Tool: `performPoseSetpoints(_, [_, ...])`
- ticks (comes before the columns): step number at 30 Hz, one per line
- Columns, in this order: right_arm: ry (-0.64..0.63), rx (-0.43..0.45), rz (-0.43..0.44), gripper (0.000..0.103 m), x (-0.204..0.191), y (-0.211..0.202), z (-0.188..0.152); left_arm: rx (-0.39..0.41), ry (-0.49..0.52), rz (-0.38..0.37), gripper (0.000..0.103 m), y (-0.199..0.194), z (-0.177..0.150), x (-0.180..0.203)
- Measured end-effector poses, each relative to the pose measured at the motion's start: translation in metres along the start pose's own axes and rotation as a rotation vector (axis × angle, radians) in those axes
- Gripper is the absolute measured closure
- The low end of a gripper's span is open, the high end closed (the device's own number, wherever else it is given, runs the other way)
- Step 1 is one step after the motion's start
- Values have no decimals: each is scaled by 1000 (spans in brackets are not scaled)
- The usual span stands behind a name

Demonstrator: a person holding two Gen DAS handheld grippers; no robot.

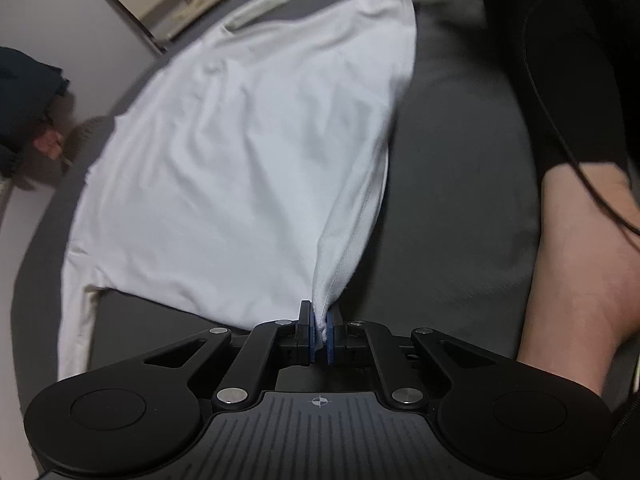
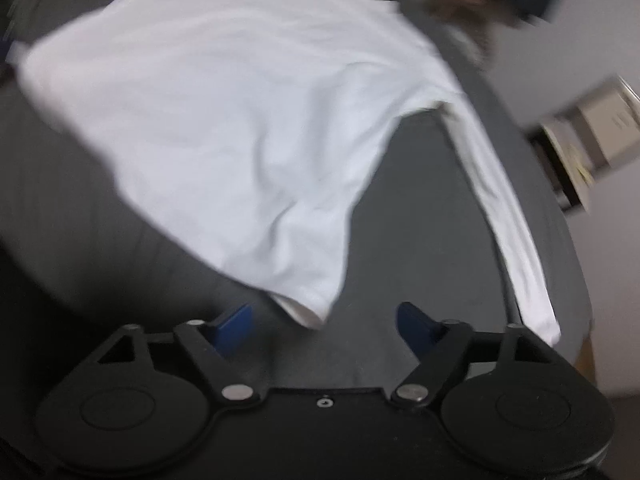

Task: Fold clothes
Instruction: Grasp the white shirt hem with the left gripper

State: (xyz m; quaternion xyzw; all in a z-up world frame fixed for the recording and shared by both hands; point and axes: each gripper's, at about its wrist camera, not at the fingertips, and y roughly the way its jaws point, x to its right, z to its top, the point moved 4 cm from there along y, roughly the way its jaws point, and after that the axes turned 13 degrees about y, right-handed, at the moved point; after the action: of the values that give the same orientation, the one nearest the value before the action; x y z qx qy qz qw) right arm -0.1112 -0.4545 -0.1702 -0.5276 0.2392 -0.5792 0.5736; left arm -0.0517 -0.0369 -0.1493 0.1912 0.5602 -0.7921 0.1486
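A white long-sleeved shirt [image 1: 248,152] lies spread over a dark grey surface [image 1: 452,184]. My left gripper [image 1: 319,330] is shut on a bunched corner of the shirt's hem, and the cloth rises from between its blue pads [image 1: 331,338]. In the right wrist view the same shirt [image 2: 240,120] lies ahead, one long sleeve [image 2: 512,220] trailing along the surface's right edge. My right gripper [image 2: 324,326] stands open; a corner of the shirt [image 2: 308,312] lies between its blue pads [image 2: 234,330] without being pressed.
A person's bare forearm [image 1: 580,272] and dark sleeve fill the right side of the left wrist view. A cardboard box [image 1: 156,0] stands on the pale floor beyond the surface's edge. Dark clothing and a hand [image 1: 48,142] show at far left.
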Motion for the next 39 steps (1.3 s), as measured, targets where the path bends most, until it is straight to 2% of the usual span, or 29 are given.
performPoseSetpoints(3, [-130,-28,-1,33,-11,18,0,31,-17,49,98,-17,-4,-9])
performPoseSetpoints(7, [-181,-99,-40,37,-12,44,2,62,-81,86,98,-35,-6,-26])
performPoseSetpoints(10, [56,-120,87,37,13,45,8,82,-117,93,98,-41,-5,-36])
performPoseSetpoints(13, [299,-102,175,37,46,37,6,85,-113,92,98,-40,-4,-39])
performPoseSetpoints(15, [368,-98,156,37,58,36,1,87,-115,93,98,-39,-4,-40])
performPoseSetpoints(20, [400,-89,118,37,59,47,-4,98,-149,106,98,-38,-2,-49])
performPoseSetpoints(23, [510,-91,159,37,61,54,4,105,-187,121,98,-39,-2,-58])
performPoseSetpoints(27, [723,-191,274,37,68,71,7,107,-250,151,98,-40,-7,-74])
performPoseSetpoints(30, [881,-251,327,35,66,75,-1,117,-304,166,98,-43,-11,-85])
performPoseSetpoints(34, [1094,-180,416,36,69,65,-8,108,-327,181,98,-42,-14,-95])
performPoseSetpoints(36, [1155,-86,355,36,76,58,-10,101,-336,175,98,-37,-16,-99])
performPoseSetpoints(39, [1152,31,245,36,91,49,-6,69,-331,167,98,-27,-18,-101])
